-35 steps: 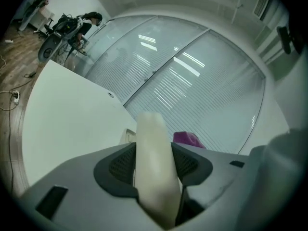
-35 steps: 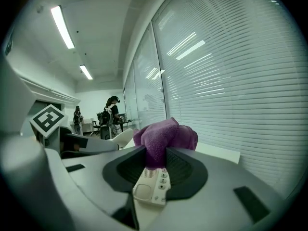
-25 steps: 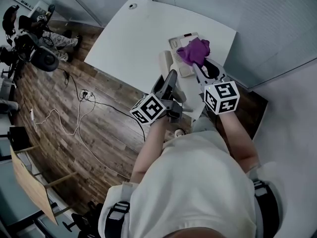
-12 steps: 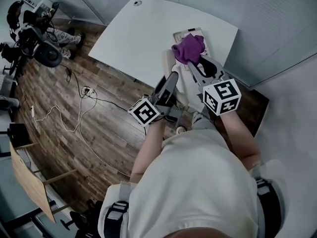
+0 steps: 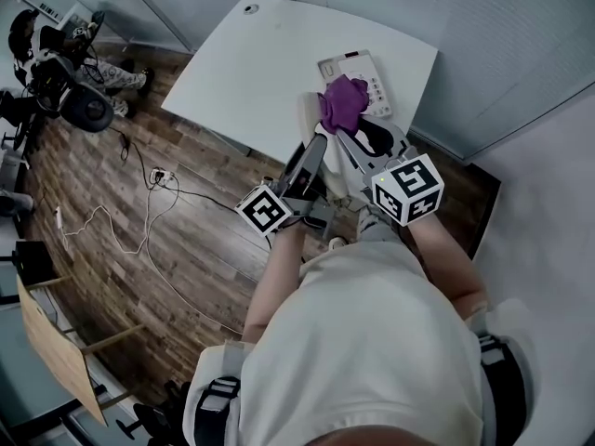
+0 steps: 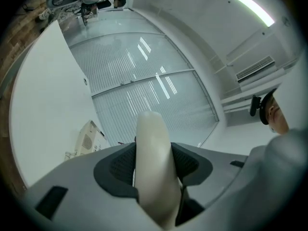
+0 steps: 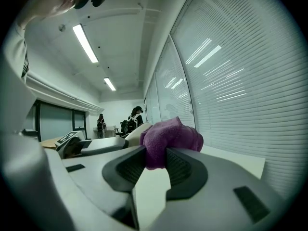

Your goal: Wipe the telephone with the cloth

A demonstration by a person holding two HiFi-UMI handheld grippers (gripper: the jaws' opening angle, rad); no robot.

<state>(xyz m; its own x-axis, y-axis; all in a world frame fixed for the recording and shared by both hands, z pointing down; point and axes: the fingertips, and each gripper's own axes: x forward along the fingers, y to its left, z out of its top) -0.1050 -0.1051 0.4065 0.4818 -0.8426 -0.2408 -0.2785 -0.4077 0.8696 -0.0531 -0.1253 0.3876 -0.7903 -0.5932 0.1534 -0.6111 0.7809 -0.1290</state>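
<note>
We see the left gripper [image 5: 317, 143] clamped on the cream handset [image 6: 151, 143], its dark pads pressing both sides while the handset's rounded end sticks up past the jaws, off its cradle. The right gripper [image 7: 154, 165] is pinched on a bunched purple cloth [image 7: 171, 136], which bulges out beyond the jaw tips. In the head view the cloth sits right at the handset's far end, over the near left corner of the telephone base [image 5: 363, 71]; we cannot tell whether cloth and handset touch. The base lies flat near the far right edge of the white table [image 5: 251, 63], and the cloth and the right gripper's jaws hide its near part. A small round grommet [image 5: 249, 9] marks the table's far corner. Slatted blinds [image 6: 144, 81] run behind the table. Left of it, loose cables [image 5: 149, 212] trail over the wooden floor [image 5: 102, 175], and two people [image 7: 134, 117] stand far off in the room.
</note>
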